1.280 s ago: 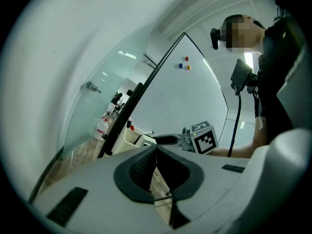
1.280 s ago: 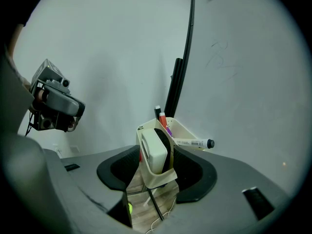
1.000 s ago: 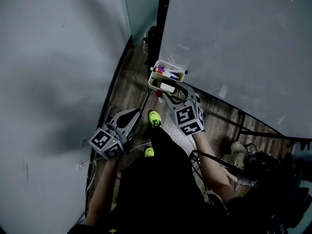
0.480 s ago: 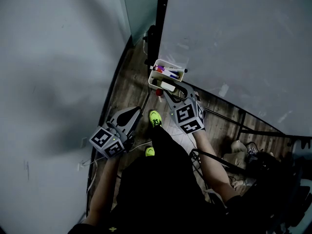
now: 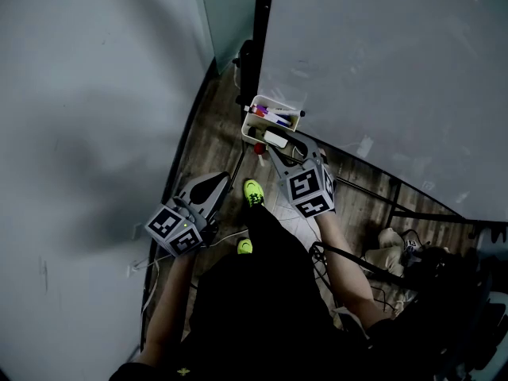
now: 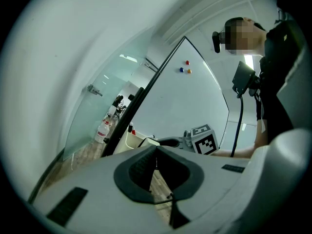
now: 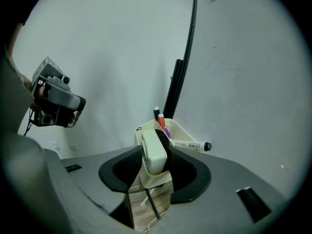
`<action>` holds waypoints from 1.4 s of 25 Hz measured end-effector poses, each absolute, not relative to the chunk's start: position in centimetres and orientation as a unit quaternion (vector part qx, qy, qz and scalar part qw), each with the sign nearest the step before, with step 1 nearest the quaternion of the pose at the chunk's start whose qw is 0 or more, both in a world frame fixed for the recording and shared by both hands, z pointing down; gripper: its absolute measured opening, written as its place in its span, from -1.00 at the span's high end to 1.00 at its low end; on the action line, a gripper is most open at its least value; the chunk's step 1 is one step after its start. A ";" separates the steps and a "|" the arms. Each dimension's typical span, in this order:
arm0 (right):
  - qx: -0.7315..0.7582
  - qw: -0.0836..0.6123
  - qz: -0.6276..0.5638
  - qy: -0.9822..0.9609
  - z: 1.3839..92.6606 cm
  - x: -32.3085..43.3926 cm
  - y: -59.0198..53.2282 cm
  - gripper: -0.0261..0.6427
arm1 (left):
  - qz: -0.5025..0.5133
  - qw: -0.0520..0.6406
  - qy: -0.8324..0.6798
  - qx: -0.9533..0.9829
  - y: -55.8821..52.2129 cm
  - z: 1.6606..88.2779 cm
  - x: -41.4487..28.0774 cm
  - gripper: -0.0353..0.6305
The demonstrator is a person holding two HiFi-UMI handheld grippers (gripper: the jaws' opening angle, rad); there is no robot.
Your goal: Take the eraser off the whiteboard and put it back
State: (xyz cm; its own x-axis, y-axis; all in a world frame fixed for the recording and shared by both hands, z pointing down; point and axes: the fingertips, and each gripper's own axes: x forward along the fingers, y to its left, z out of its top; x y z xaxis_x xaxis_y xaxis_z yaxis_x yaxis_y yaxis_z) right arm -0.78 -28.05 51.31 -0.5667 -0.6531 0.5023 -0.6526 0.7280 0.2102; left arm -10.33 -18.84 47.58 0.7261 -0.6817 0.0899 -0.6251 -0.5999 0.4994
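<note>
A white eraser (image 7: 152, 154) stands on edge between my right gripper's (image 7: 155, 143) pads, just above the white tray (image 7: 181, 130) fixed to the whiteboard (image 5: 381, 70). The jaws have just been closing and now press on the eraser's two sides. In the head view the right gripper (image 5: 279, 148) reaches into the tray (image 5: 252, 114), with the eraser (image 5: 276, 139) at its tips. Markers (image 5: 271, 118) lie in the tray, and one marker (image 7: 193, 145) sticks out over its rim. My left gripper (image 5: 217, 185) hangs low at the left, shut and empty, its tips (image 6: 156, 149) meeting.
The board's black post (image 5: 262, 22) rises just left of the tray. A pale wall and a glass panel (image 5: 226, 6) close off the left. Cables (image 5: 349, 260) and the person's yellow shoes (image 5: 252, 191) are on the wooden floor below. Coloured magnets (image 6: 185, 69) sit high on the board.
The right gripper's jaws have drawn in onto the eraser at the tray. Both hands have stayed where they were.
</note>
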 end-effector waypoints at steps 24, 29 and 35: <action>0.396 0.239 -0.032 -0.886 45.6 0.1 -26.8 0.44 | -0.068 0.239 -0.348 0.904 -17.9 46.3 -9.5 0.83; 0.402 0.224 -0.032 -0.887 44.2 0.3 -26.5 0.44 | -0.067 0.232 -0.342 0.908 -17.7 45.8 -9.1 0.83; 0.406 0.214 -0.041 -0.888 42.5 0.4 -26.0 0.44 | -0.073 0.228 -0.338 0.910 -17.4 45.2 -9.0 0.83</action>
State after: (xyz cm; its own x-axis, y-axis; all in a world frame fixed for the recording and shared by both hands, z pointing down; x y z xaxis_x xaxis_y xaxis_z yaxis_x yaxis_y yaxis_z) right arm 0.42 -26.00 42.49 -0.5791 -0.7380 0.3465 -0.7031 0.6672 0.2460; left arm -9.01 -17.40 45.16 0.7605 -0.6490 0.0211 -0.5824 -0.6673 0.4642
